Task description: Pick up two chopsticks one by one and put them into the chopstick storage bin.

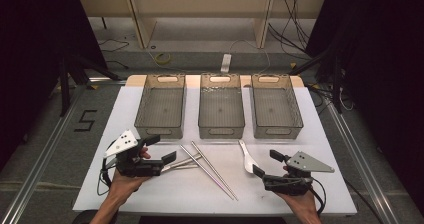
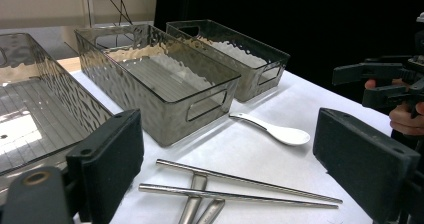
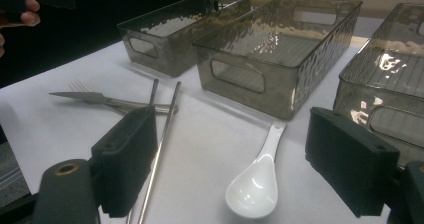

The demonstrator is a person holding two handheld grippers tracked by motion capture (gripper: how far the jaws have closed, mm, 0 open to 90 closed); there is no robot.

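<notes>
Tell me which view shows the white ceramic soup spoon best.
The right gripper view: the white ceramic soup spoon lies close, bowl up, handle visible. The left gripper view shows it farther off; the high view shows it small.

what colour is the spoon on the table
White; the spoon shows best in the right gripper view.

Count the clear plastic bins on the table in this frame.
3, side by side along the table's far edge: the left bin, the middle bin and the right bin. All look empty; none seems hidden.
</notes>
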